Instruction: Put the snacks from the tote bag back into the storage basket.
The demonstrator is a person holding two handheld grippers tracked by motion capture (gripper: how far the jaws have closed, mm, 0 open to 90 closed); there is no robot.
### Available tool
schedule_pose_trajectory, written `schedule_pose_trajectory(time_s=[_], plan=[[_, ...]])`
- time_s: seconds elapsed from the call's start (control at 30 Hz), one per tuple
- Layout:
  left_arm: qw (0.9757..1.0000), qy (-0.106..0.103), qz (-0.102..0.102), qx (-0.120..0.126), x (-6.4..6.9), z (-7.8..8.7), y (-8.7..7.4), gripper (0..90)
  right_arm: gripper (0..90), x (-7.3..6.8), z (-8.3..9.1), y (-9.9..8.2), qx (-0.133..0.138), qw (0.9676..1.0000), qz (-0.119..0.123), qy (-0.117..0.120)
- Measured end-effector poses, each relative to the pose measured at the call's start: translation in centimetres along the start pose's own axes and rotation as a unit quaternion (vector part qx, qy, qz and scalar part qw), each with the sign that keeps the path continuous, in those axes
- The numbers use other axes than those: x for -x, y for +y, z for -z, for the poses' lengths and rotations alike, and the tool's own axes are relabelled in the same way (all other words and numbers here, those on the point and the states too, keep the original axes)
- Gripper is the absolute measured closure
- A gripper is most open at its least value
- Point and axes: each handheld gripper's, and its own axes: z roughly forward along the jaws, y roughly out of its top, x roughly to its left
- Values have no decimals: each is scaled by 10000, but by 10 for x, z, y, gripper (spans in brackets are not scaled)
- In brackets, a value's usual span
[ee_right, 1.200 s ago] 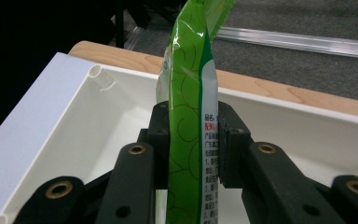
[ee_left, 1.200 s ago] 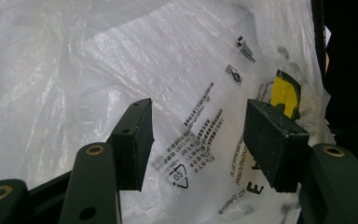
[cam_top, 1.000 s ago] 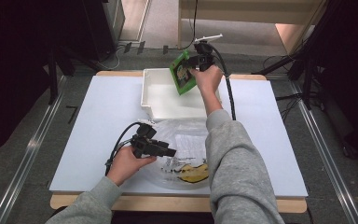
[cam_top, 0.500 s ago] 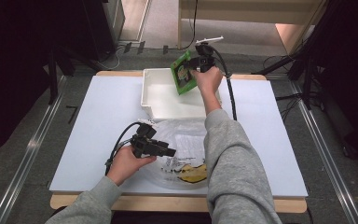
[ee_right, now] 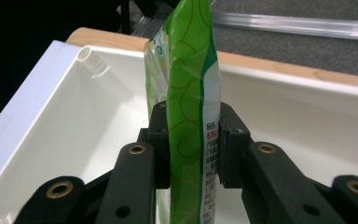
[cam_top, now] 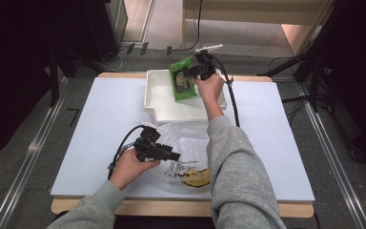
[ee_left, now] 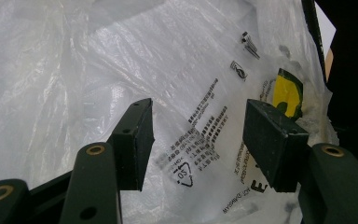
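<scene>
Two sets of fingers are mine at this counter (cam_top: 100,124), and I place everything by the white tray (cam_top: 159,98) at its far edge. With my right fingers (ee_right: 193,140) I pinch a green snack pouch (ee_right: 191,93) from both flat sides, the pads pressed against its crinkled film. From my right gripper view the pouch stands upright on edge over the tray's open inside, with the tray's far wall behind it and a rounded corner off to one side. From the high view the pouch (cam_top: 183,78) sits tilted above the middle of the tray, my right hand (cam_top: 208,86) just beside it on the tray's right half. Whether the pouch's lower edge touches the tray floor I cannot tell

My left fingers (ee_left: 196,135) are spread wide with nothing between the pads. They hang just over a clear plastic bag (ee_left: 121,70) with black print, which lies crumpled on the counter directly on the near side of the tray, its upper edge close to the tray's near wall. A yellow packet (ee_left: 286,93) shows through the plastic at the end of the bag farthest from the tray. My left hand (cam_top: 133,164) sits at the bag's left edge, well apart from the tray
</scene>
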Motion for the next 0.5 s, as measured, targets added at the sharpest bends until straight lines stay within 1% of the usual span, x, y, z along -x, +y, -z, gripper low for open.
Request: schedule_pose_trajectory(time_s=[0.07, 0.13, 0.23, 0.27, 0.3, 0.4, 0.5], plan=[[10000, 4, -2, -9, 0, 0, 0, 437, 726, 1, -3, -2, -29, 9999, -60, 80], [10000, 8, -9, -10, 0, 0, 0, 438, 706, 1, -5, -3, -49, 9999, -88, 73], [10000, 22, 0, -15, 0, 0, 0, 438, 642, 3, -7, -3, -111, 9999, -105, -49], [10000, 22, 4, -13, -1, 0, 0, 438, 637, 3, -8, -4, -119, 9998, -114, -70], [10000, 26, 6, -9, -1, 0, 0, 437, 630, 4, -8, -4, -118, 9998, -106, -95], [10000, 16, 18, 2, -1, -1, 0, 438, 574, 6, -10, -4, -97, 9997, -104, -183], [10000, 15, 18, -3, -1, -1, 0, 438, 532, 8, -12, -5, -107, 9995, -173, -253]])
